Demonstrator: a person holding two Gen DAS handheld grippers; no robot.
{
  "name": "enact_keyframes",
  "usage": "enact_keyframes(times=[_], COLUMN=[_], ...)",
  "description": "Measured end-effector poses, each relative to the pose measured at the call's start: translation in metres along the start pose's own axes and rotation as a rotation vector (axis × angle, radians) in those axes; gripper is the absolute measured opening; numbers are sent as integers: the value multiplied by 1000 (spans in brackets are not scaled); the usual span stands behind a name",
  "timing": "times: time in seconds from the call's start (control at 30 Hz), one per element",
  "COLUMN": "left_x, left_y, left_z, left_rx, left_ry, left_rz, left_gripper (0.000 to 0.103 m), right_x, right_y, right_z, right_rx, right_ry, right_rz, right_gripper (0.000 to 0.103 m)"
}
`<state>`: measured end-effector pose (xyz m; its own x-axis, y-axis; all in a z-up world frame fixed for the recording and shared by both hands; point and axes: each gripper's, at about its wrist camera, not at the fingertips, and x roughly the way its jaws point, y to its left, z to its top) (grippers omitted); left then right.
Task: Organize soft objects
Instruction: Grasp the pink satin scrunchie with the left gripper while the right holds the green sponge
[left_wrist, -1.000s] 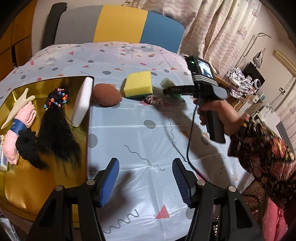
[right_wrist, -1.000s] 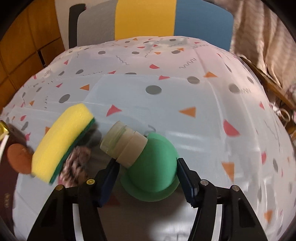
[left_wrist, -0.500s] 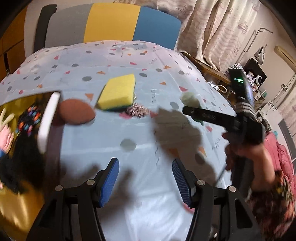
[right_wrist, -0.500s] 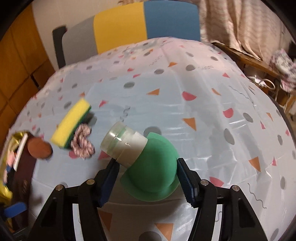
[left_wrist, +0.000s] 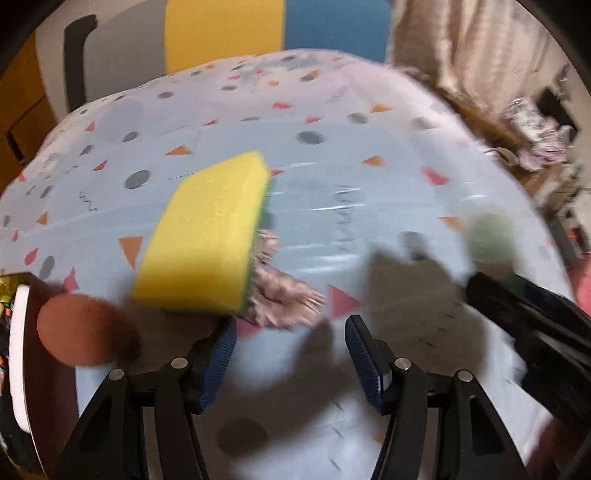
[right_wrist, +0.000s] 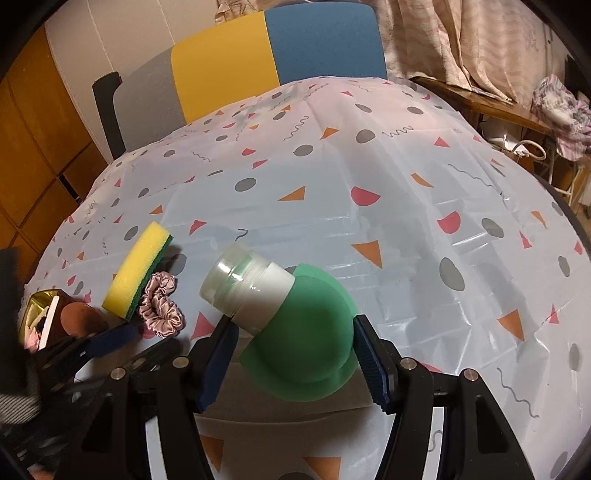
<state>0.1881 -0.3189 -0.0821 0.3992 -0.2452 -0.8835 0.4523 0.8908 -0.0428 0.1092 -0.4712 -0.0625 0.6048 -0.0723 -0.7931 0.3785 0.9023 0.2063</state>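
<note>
We are bringing our left tool (left_wrist: 290, 360), pads apart and empty, toward the pink scrunchie (left_wrist: 284, 291) lying just ahead on the counter (left_wrist: 369, 192), tucked against the yellow sponge (left_wrist: 207, 232). Our right tool (right_wrist: 291, 363) is clamping the green bottle (right_wrist: 306, 339) farther right.

Left claw (left_wrist: 288, 354) gapes empty, angled down – right claw (right_wrist: 291, 360) clamped, tilted down.
</note>
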Motion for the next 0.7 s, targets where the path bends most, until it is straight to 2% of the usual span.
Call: enact_keyframes(times=[0.1, 0.2, 0.23, 0.3, 0.4, 0.53, 0.7], left_x=[11, 18, 20, 18, 11, -4, -28], left_y=[6, 9, 10, 11, 13, 23, 27], left_z=[11, 18, 18, 15, 4, -18, -52], left_rx=[-31, -12, -8, 11, 31, -26, -28], left_ry=[-19, -50, -53, -76, -95, -93, -89], left_rz=[23, 31, 21, 28, -20, -101, -167], left_gripper=[62, 60, 56, 38, 30, 28, 28], right_x=[-1, -3, -3, -4, -3, -3, -2], right_y=[-2, -7, -8, -13, -15, -12, -12], right_z=[3, 6, 7, 8, 8, 7, 6], right_rx=[19, 44, 51, 78, 93, 77, 73], right_ry=[-2, -9, -9, -9, -4, -3, 1], right_rz=[22, 33, 35, 41, 53, 46, 40], right_gripper=[64, 64, 64, 64, 64, 64, 64])
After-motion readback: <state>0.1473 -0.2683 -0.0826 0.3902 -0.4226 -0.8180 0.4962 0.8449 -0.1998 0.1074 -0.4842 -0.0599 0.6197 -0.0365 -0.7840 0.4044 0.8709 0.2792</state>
